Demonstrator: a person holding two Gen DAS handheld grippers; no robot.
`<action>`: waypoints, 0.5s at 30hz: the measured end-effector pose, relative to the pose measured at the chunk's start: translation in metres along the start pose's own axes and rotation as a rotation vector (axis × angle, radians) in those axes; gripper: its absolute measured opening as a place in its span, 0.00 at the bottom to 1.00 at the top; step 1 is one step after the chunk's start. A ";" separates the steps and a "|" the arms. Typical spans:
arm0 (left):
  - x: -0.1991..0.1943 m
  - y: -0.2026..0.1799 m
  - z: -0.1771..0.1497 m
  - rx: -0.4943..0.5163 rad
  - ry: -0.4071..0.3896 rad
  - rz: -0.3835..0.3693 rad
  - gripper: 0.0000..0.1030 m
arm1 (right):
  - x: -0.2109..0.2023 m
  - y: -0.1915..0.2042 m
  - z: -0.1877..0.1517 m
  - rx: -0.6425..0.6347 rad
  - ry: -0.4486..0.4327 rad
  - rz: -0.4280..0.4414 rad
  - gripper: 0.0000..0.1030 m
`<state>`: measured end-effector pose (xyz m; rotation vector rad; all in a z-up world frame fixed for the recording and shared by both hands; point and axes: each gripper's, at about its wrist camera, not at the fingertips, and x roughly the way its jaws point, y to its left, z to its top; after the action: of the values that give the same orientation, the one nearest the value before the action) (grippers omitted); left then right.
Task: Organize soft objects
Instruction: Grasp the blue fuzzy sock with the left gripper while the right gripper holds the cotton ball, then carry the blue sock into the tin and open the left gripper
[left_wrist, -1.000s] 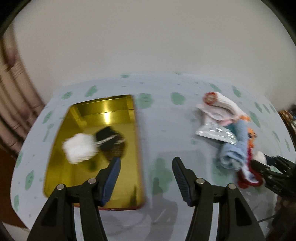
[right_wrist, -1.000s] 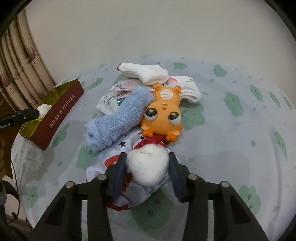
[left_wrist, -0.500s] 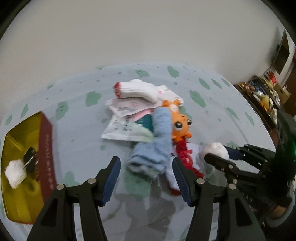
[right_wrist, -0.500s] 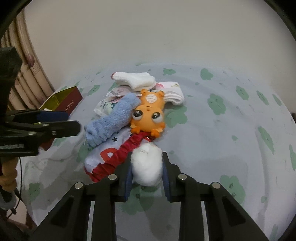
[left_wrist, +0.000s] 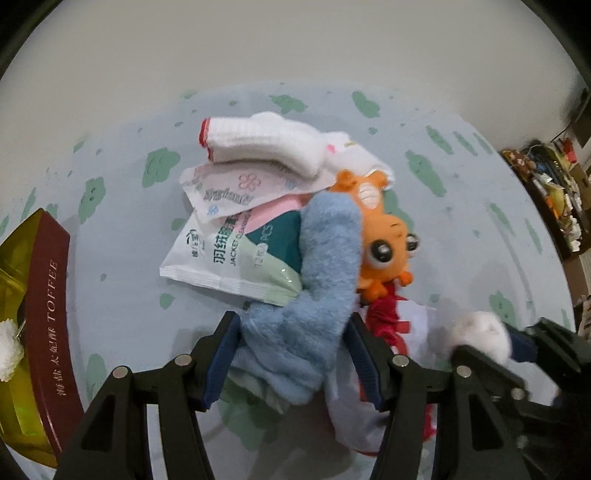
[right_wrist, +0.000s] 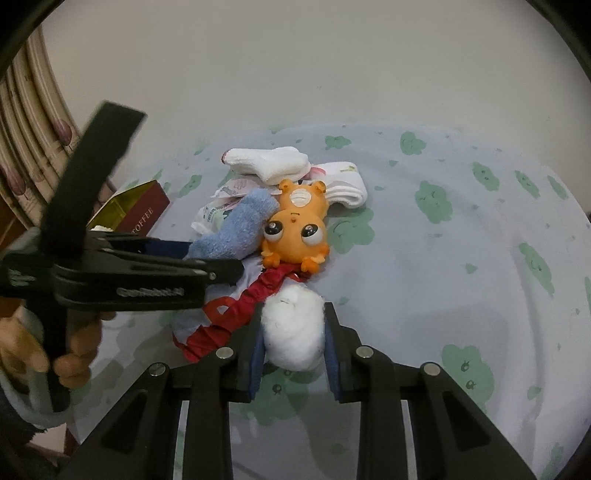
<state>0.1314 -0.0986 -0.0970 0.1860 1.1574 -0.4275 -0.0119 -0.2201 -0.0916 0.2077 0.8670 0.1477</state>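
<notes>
Between the right tool's (right_wrist: 293, 347) pads, a fluffy round cotton ball (right_wrist: 293, 326).

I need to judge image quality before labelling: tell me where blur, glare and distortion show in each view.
Left wrist view: strong fisheye bending of the table, dark corners, cotton ball and right gripper smeared, glare on the wipes packet. Right wrist view: same bending, left gripper blurred, orange toy sharp, soft shadows.
</notes>
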 end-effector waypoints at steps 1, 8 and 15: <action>0.001 0.003 -0.001 -0.014 -0.006 -0.004 0.58 | 0.000 0.000 0.000 0.002 -0.001 0.001 0.25; -0.003 0.017 -0.007 -0.063 -0.012 -0.027 0.25 | -0.003 -0.004 0.003 0.021 -0.008 0.010 0.27; -0.022 0.019 -0.018 -0.049 -0.003 -0.063 0.23 | -0.004 -0.003 0.002 0.021 -0.014 0.003 0.27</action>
<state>0.1172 -0.0702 -0.0854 0.1064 1.1721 -0.4546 -0.0127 -0.2245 -0.0881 0.2294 0.8544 0.1402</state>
